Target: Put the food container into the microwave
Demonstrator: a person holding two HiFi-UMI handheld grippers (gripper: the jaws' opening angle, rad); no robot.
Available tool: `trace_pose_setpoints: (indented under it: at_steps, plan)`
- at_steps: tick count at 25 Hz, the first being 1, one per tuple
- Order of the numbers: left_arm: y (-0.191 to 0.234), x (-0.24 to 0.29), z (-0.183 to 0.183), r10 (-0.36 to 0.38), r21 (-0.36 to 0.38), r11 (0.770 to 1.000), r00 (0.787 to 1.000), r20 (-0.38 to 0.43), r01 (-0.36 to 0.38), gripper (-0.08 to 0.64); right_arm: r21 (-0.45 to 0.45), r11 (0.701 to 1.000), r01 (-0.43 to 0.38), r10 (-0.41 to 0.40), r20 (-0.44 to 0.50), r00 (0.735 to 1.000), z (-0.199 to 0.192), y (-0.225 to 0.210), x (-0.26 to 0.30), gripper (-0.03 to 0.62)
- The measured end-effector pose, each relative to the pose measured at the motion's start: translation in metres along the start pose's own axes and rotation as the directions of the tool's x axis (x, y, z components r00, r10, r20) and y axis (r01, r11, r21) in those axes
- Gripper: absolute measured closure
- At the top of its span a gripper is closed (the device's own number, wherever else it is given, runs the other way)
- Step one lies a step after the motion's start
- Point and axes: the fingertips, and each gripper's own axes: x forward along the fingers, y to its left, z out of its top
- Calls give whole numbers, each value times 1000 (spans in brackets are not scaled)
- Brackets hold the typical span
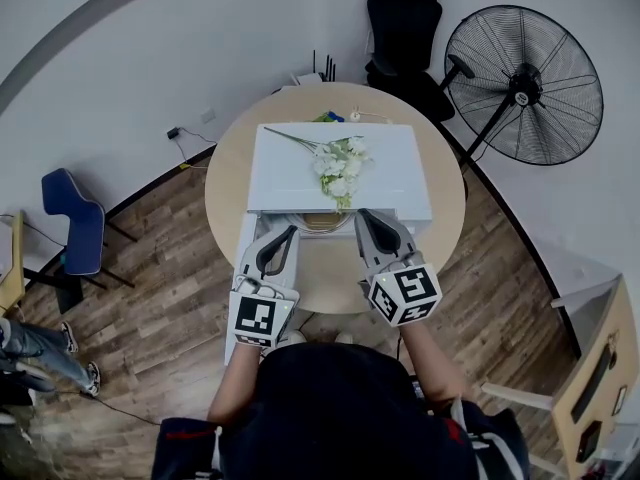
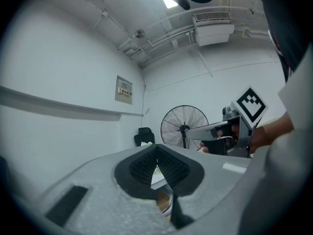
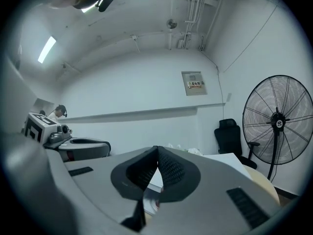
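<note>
A white microwave (image 1: 285, 173) stands on the round wooden table (image 1: 445, 203), its open door (image 1: 243, 260) hanging at the left. At its mouth sits the round food container (image 1: 322, 221) with brown contents. My left gripper (image 1: 289, 233) is at the container's left side and my right gripper (image 1: 361, 218) at its right side. Both point level toward the microwave. In the left gripper view the pads (image 2: 146, 163) meet, with the container's rim (image 2: 165, 202) just beneath them. The right gripper view shows the same: pads (image 3: 168, 170) together, the rim (image 3: 150, 203) below them.
White artificial flowers (image 1: 338, 163) lie on top of the microwave. A large standing fan (image 1: 525, 83) and a black office chair (image 1: 403, 28) are behind the table at the right. A blue chair (image 1: 70, 218) stands at the left on the wooden floor.
</note>
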Motion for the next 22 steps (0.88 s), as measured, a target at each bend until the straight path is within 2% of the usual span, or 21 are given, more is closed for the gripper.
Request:
trace_pose_setpoints:
  at_steps: [22]
  plan:
    - [4, -5, -3, 23, 12, 1000, 1000, -13, -22, 545, -6, 1000, 30, -30, -16, 999, -12, -2, -2, 581]
